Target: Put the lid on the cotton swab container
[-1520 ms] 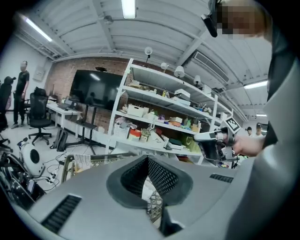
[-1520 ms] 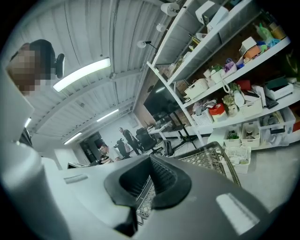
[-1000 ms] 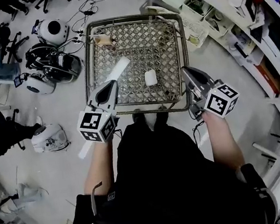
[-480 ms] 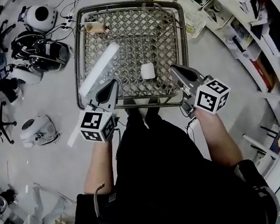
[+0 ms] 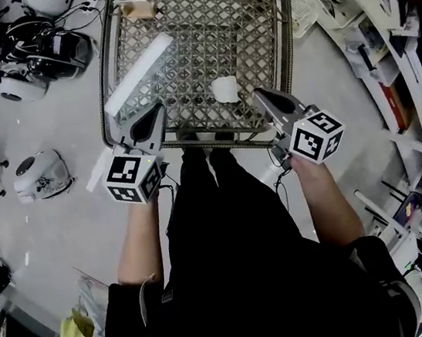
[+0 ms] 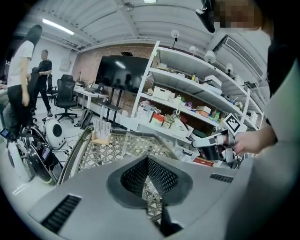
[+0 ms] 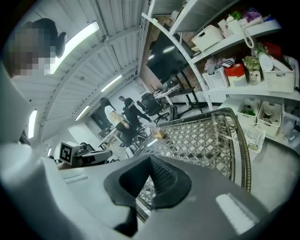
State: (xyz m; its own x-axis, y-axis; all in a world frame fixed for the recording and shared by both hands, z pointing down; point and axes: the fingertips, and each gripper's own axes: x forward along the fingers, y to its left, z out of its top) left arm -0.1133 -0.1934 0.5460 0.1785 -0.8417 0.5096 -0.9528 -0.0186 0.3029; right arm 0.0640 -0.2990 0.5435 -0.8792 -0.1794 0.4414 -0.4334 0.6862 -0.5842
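A small white object (image 5: 225, 89), the cotton swab container or its lid, lies on the metal lattice table (image 5: 177, 36) near its front edge. I cannot tell which of the two it is. My left gripper (image 5: 157, 111) is shut and empty at the table's near left edge. At the near right edge my right gripper (image 5: 258, 95) is also shut and empty, just right of the white object. In the left gripper view the left gripper (image 6: 148, 161) points over the lattice table (image 6: 112, 145), with the right gripper (image 6: 213, 140) in sight. The right gripper view shows the right gripper (image 7: 150, 161) shut above the lattice table (image 7: 201, 136).
A long white strip (image 5: 139, 75) lies on the table's left part and a tan holder (image 5: 138, 9) stands at its far left corner. White and black round devices (image 5: 39, 174) and cables lie on the floor at left. Stocked shelves (image 5: 386, 30) stand at right. People (image 6: 21, 84) stand farther off.
The head view has shifted, so the table sits higher in the frame. Both grippers stay shut and empty at the table's near edge. The white object has not moved on the lattice.
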